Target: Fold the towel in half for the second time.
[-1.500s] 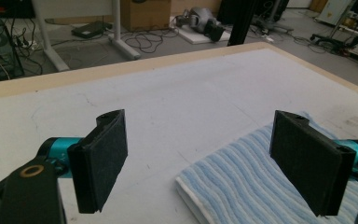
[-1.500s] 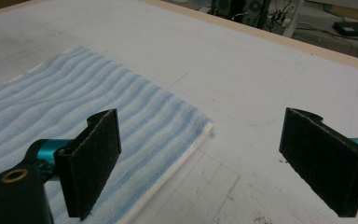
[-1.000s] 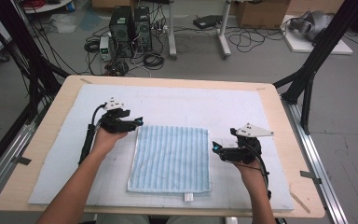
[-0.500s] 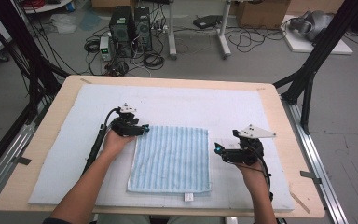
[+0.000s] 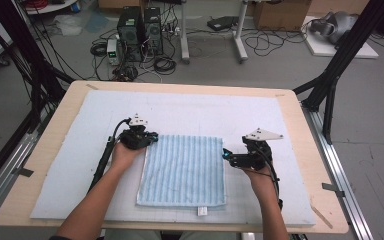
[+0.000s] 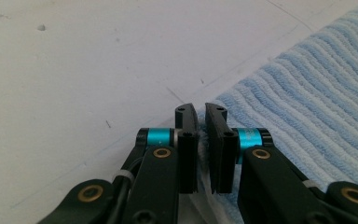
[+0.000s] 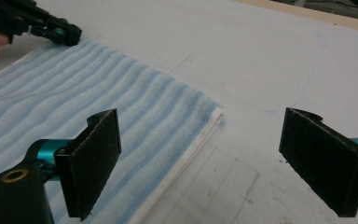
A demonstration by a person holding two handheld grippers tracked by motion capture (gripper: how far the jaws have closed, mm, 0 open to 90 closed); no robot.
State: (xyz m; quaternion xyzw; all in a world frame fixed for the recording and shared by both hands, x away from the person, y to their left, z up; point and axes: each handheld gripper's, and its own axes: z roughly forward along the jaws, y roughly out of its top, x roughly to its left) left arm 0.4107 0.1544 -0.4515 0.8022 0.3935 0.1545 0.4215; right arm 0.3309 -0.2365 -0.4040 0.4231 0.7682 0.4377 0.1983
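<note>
Lying flat near the front middle of the white mat (image 5: 80, 165), the blue striped towel (image 5: 185, 167) is folded in layers, its edges stacked at the far right corner (image 7: 214, 114). Left gripper (image 6: 200, 116) sits at the far left corner; its jaws have just been closing, and now stand nearly together with a pinch of towel edge between the pads. Whether all layers are caught cannot be told. Right gripper (image 7: 200, 154) hovers wide open, just short of the far right corner, nothing held. Judgement: step in hand is securing both far corners. Right jaws should straddle the full stacked edge before closing, low to the mat. Lift both corners evenly, else layers may separate or the towel skew. Wooden table (image 5: 300, 125) beneath.
</note>
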